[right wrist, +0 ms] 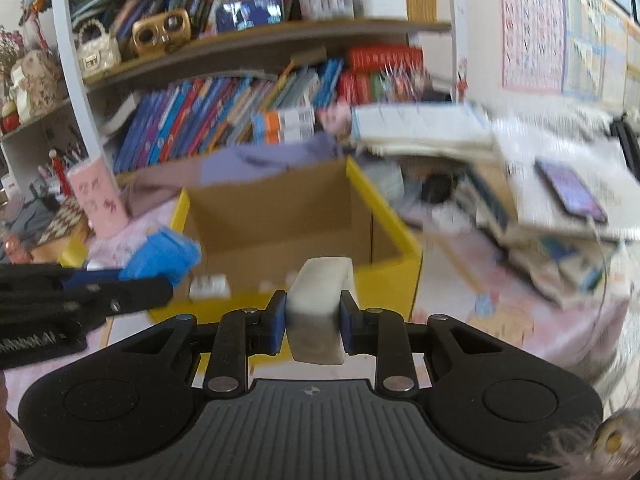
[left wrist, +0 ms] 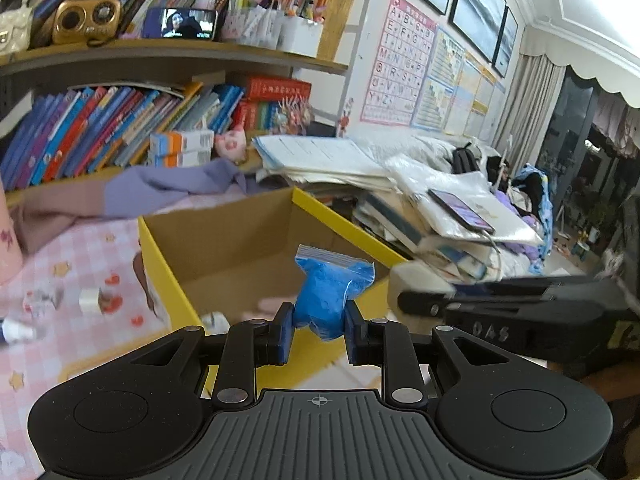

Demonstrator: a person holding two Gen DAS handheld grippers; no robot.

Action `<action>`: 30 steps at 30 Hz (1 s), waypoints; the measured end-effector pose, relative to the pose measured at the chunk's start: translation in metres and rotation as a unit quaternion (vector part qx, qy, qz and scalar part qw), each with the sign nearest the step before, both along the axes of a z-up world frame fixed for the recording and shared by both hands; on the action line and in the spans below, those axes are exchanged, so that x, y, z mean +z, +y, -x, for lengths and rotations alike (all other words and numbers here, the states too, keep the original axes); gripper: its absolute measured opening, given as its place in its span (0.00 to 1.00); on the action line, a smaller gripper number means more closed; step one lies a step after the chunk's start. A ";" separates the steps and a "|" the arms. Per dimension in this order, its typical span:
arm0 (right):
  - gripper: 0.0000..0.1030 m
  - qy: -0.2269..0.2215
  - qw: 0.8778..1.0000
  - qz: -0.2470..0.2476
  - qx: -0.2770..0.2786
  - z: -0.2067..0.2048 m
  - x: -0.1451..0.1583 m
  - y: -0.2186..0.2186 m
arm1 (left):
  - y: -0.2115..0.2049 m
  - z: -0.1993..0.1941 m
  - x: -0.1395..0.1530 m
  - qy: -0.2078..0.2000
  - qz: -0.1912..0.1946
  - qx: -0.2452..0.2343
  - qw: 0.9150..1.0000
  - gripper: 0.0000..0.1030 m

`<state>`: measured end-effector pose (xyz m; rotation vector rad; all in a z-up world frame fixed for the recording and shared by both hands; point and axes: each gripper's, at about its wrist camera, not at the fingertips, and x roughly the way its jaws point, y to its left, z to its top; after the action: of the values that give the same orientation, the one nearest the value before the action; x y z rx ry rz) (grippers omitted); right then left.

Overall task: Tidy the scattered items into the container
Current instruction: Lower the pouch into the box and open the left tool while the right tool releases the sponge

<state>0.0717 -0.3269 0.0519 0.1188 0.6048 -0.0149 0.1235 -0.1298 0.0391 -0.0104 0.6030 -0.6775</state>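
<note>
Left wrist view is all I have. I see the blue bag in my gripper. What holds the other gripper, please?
Observer: The right gripper is shut on a white block.
Operator: Where is it relative to the box?
Observer: It hangs at the near yellow edge of the cardboard box.
Operator: Anything left of the box that I miss?
Observer: Yes, a pink cup stands there, beside a checkered board.

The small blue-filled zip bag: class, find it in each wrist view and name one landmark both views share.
Left wrist view: small blue-filled zip bag, lower centre.
Right wrist view: same bag, left of centre, blurred.
Shared landmark: yellow-edged cardboard box.
</note>
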 end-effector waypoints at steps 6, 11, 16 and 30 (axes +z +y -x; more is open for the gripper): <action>0.24 -0.010 1.000 0.009 0.025 -0.035 0.004 -0.012 | -0.023 -0.013 0.004 -0.063 -0.059 0.018 0.996 0.23; 0.24 0.005 0.999 0.016 0.051 -0.069 -0.004 -0.017 | -0.038 -0.030 -0.003 -0.068 -0.092 0.028 0.993 0.23; 0.24 0.040 0.997 0.010 0.072 -0.103 -0.025 -0.021 | -0.045 -0.055 -0.016 -0.048 -0.117 0.051 0.991 0.23; 0.24 0.139 0.980 0.023 0.141 -0.147 -0.071 -0.017 | -0.064 -0.082 -0.054 0.029 -0.177 0.053 0.982 0.24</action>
<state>0.2187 -0.3437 -0.0195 -0.0152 0.8964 0.2331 0.2054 -0.1941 -0.0148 0.2684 0.7682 -0.4603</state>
